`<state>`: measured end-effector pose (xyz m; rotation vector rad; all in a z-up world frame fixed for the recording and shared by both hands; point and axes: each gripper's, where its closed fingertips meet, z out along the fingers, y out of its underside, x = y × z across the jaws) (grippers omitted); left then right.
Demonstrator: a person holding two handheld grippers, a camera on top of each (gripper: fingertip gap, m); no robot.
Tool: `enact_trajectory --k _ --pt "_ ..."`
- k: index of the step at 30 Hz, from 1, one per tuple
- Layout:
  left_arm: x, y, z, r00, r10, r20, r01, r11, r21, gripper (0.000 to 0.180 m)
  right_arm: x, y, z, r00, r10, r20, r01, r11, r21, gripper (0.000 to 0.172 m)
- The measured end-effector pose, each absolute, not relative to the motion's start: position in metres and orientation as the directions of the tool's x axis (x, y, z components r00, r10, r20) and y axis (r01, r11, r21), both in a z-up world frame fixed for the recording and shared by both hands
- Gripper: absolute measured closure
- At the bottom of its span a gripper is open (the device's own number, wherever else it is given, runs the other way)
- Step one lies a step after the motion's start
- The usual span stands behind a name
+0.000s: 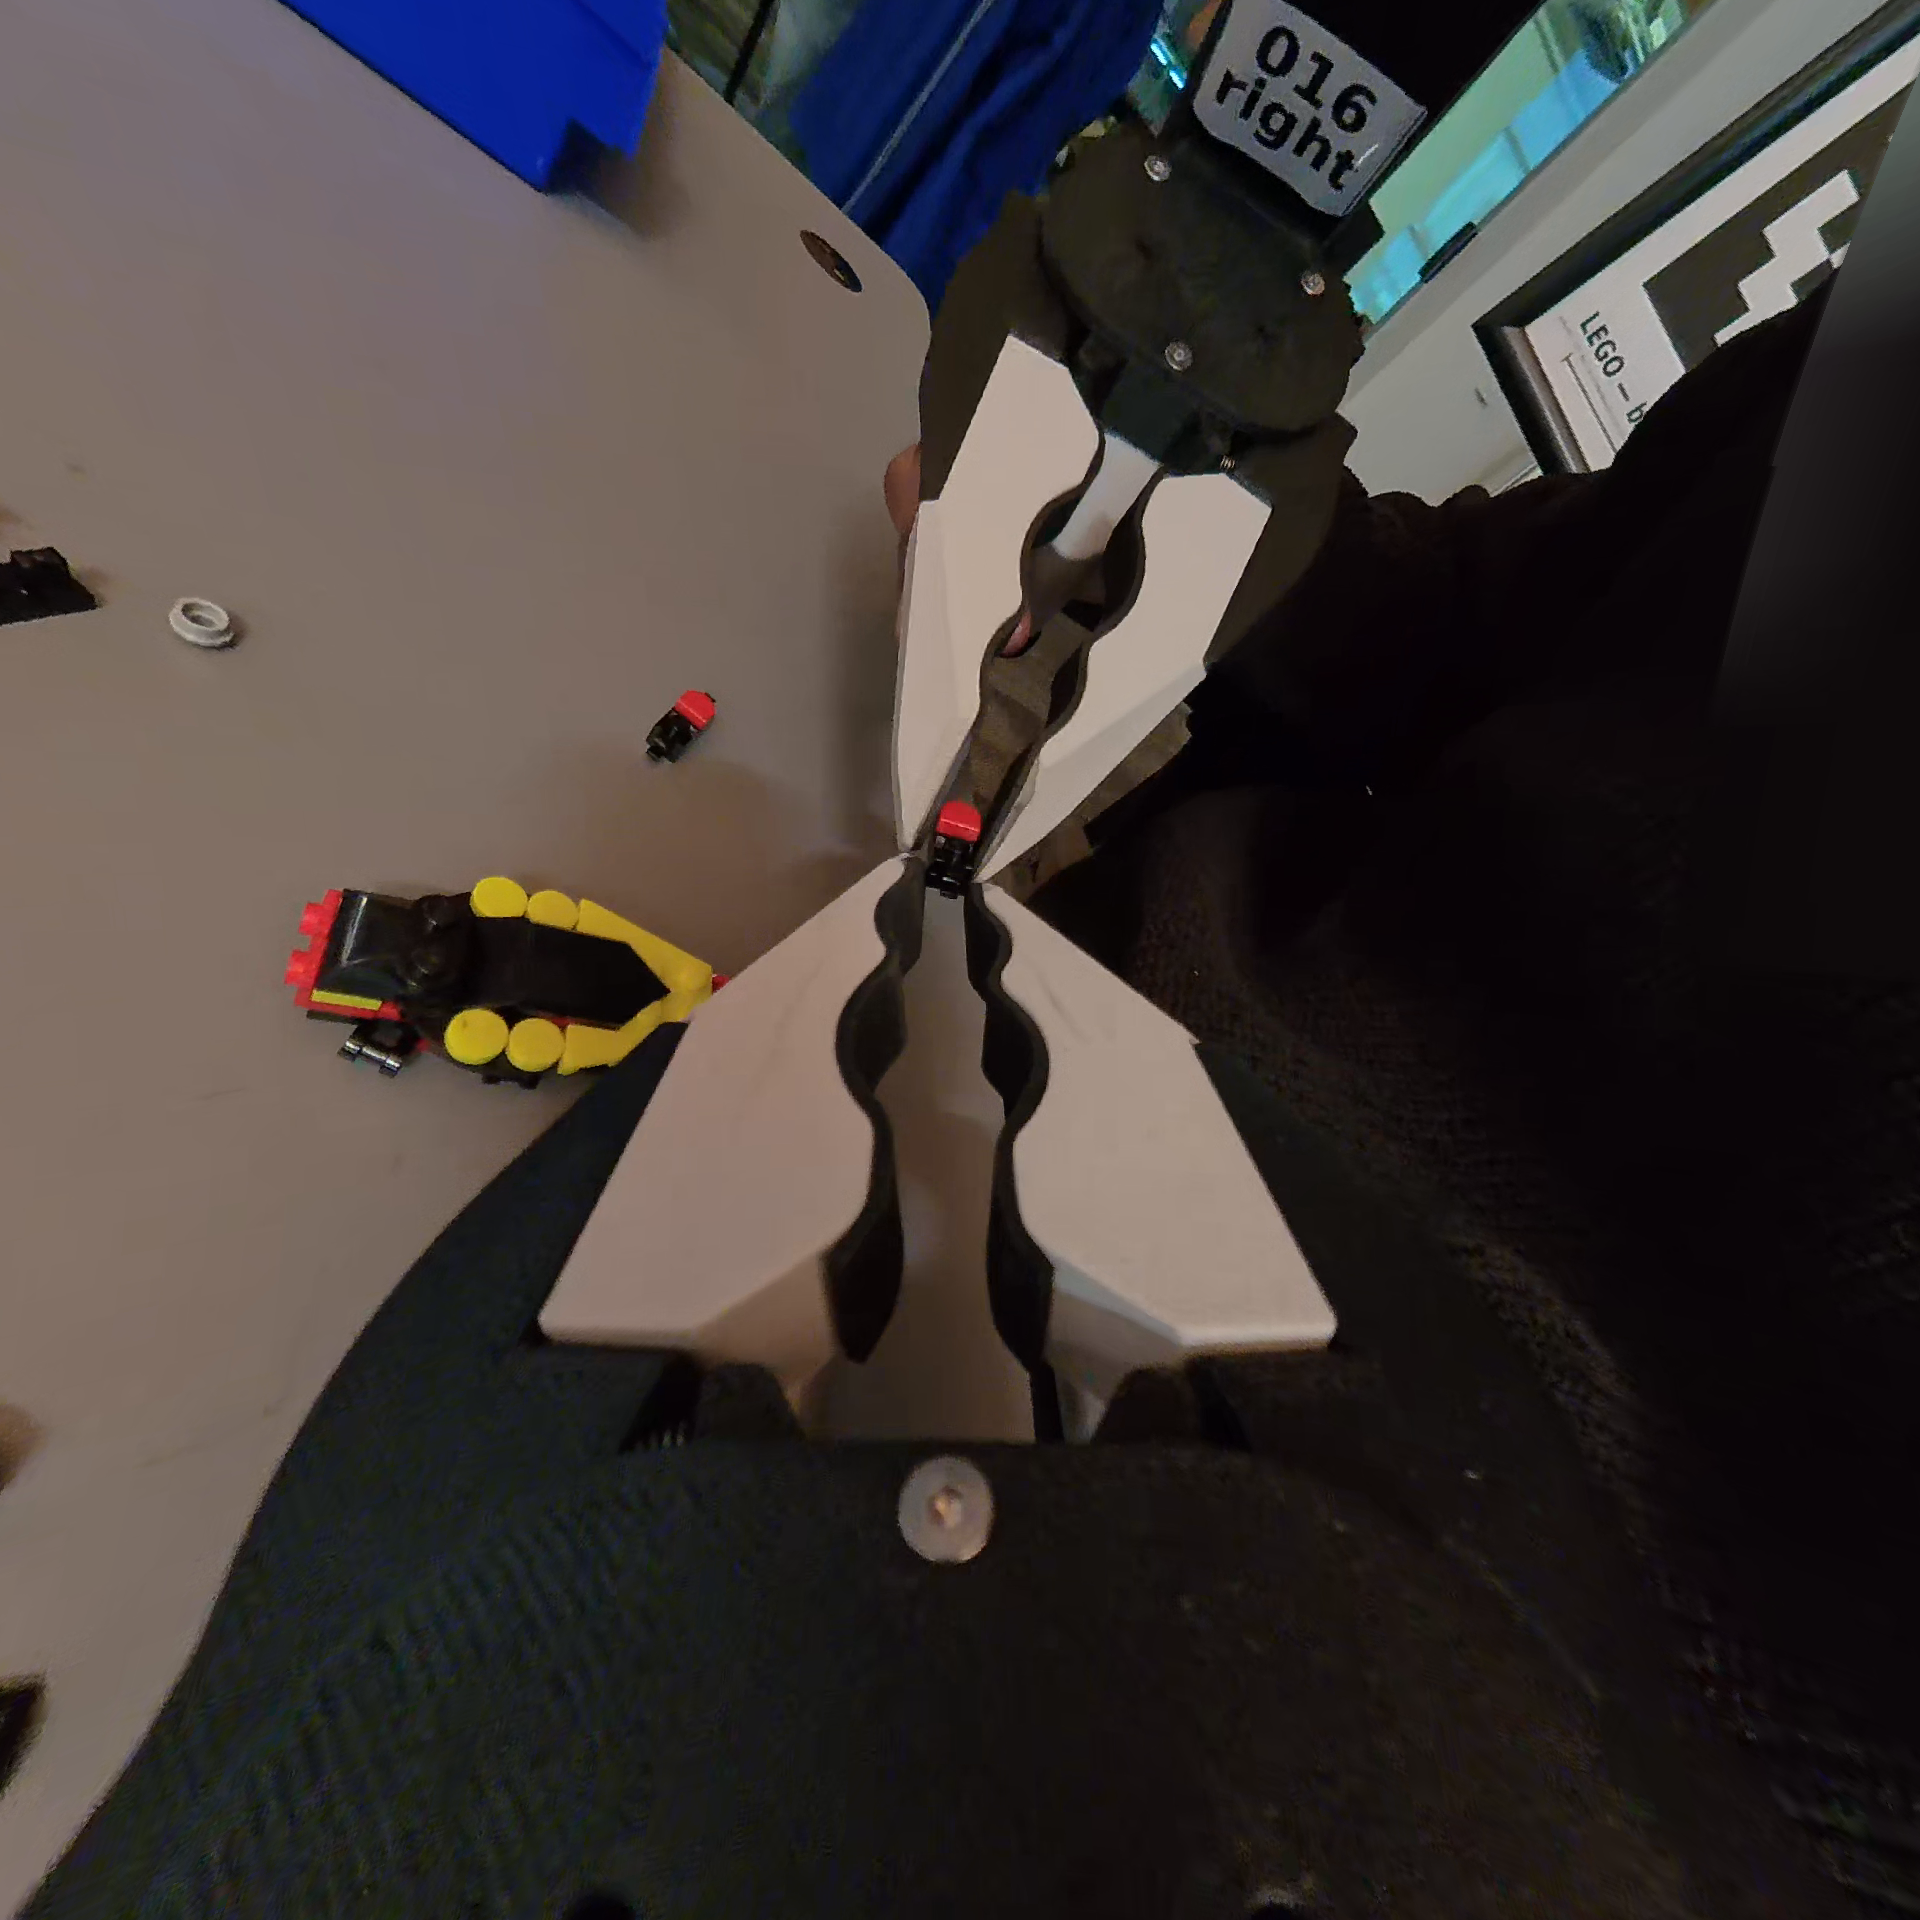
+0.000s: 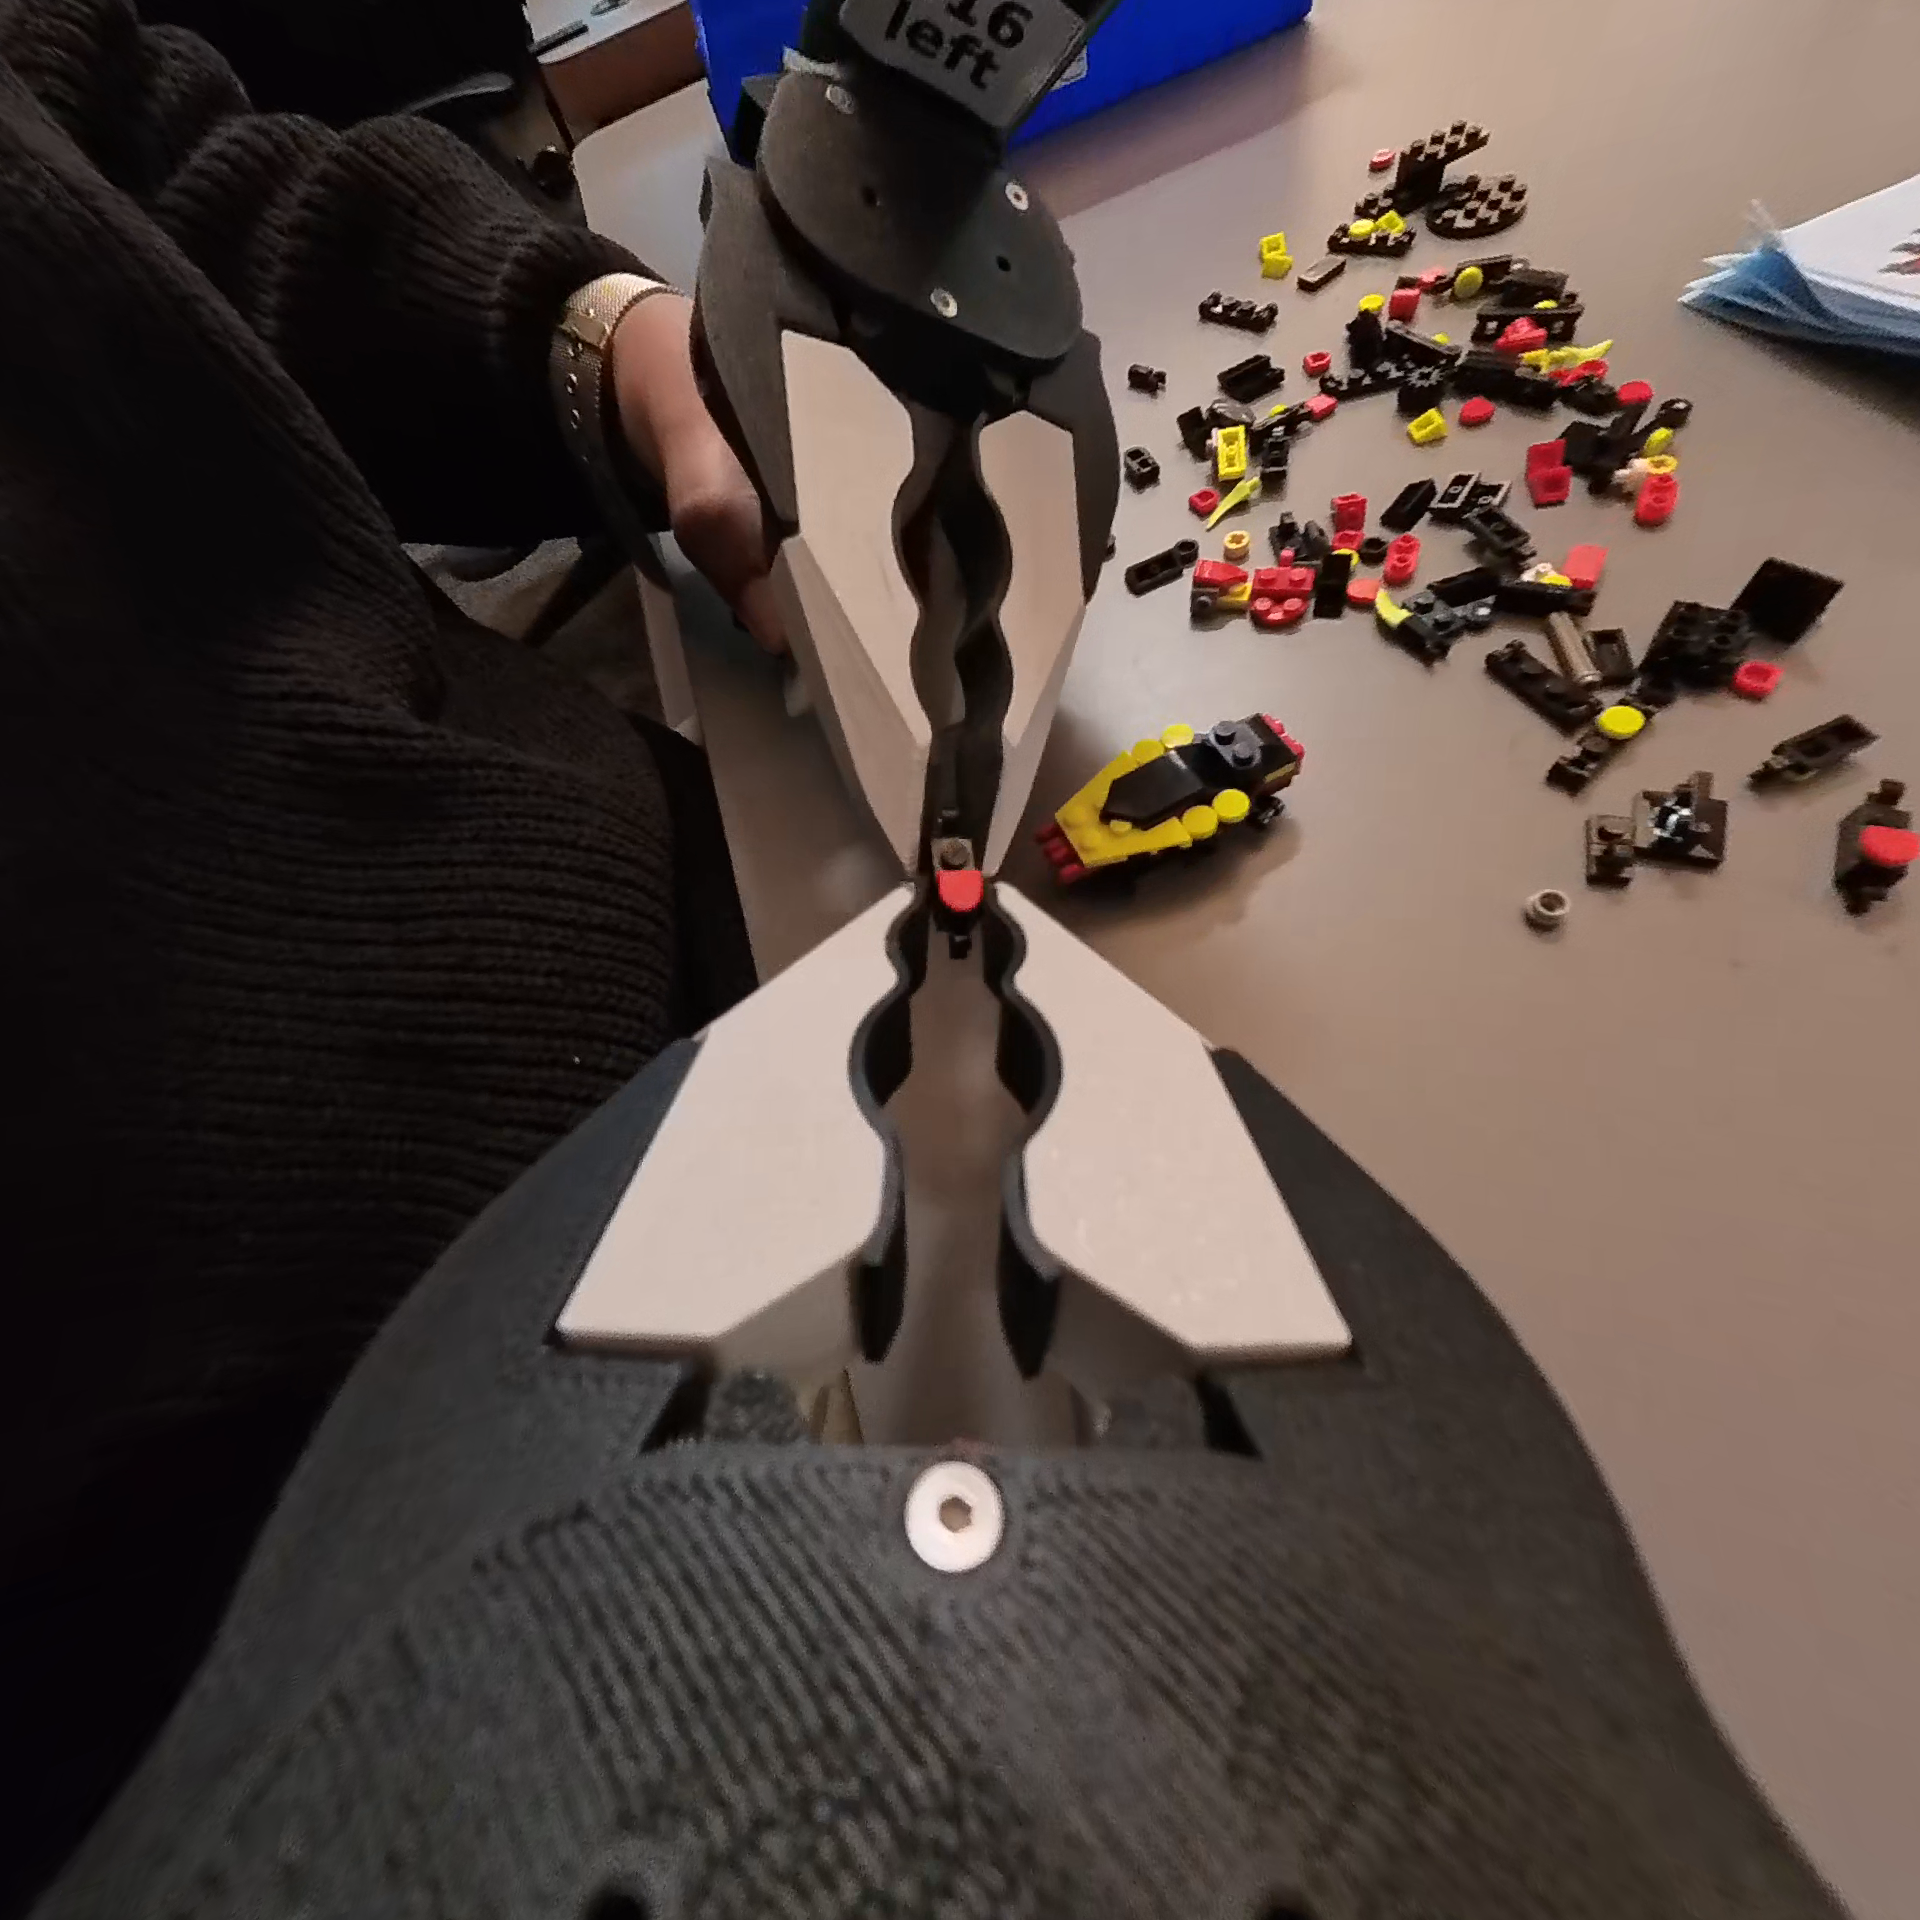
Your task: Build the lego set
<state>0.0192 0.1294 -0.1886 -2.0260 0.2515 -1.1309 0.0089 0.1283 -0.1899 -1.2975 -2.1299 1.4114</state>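
Right wrist view: both claws (image 2: 956, 914) pinch one small red-and-black piece (image 2: 957, 891), yellow model (image 2: 1174, 795) beside

We see left gripper (image 1: 948, 878) and right gripper (image 1: 961, 831) tip to tip, both clamping one small red-and-black piece (image 1: 954, 844); yellow-black model (image 1: 488, 977) on worktop (image 1: 416, 468) nearby.

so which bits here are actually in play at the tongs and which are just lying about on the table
In play:
- left tongs, shut on the black end of the small red-and-black piece
- right tongs, shut on its red end

Lying about:
- yellow-and-black model
- second red-and-black piece
- grey ring
- loose brick pile
- blue bin
- booklet
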Motion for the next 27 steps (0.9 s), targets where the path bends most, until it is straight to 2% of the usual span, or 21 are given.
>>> enact_trajectory --k 3,5,10,14,19,23,27 --pt "0.018 0.131 -0.190 0.593 -0.495 0.635 0.197 -0.676 -0.711 0.175 0.008 0.130 -0.191 -0.549 0.804 -0.230 0.531 0.123 -0.838 0.165" --pt "0.012 0.134 -0.188 0.624 -0.482 0.615 0.201 -0.661 -0.723 0.167 0.006 0.135 -0.195 -0.525 0.820 -0.228 0.548 0.121 -0.828 0.165" --pt "-0.026 0.144 -0.181 0.812 -0.421 0.404 0.128 -0.547 -0.827 0.116 0.001 0.150 -0.215 -0.449 0.879 -0.163 0.607 0.166 -0.777 0.166" --pt "-0.043 0.146 -0.204 0.902 -0.357 0.243 -0.010 -0.581 -0.814 0.091 -0.003 0.151 -0.225 -0.426 0.901 -0.081 0.620 0.226 -0.751 0.165" --pt "-0.043 0.144 -0.228 0.921 -0.365 0.138 -0.137 -0.634 -0.762 0.091 -0.008 0.151 -0.233 -0.385 0.923 -0.006 0.639 0.261 -0.724 0.165" --pt "-0.044 0.141 -0.232 0.918 -0.368 0.144 -0.143 -0.649 -0.747 0.109 -0.010 0.149 -0.236 -0.342 0.939 0.031 0.657 0.263 -0.706 0.165" --pt "-0.048 0.141 -0.234 0.922 -0.358 0.144 -0.138 -0.655 -0.743 0.120 -0.012 0.148 -0.240 -0.316 0.947 0.059 0.676 0.268 -0.687 0.165"
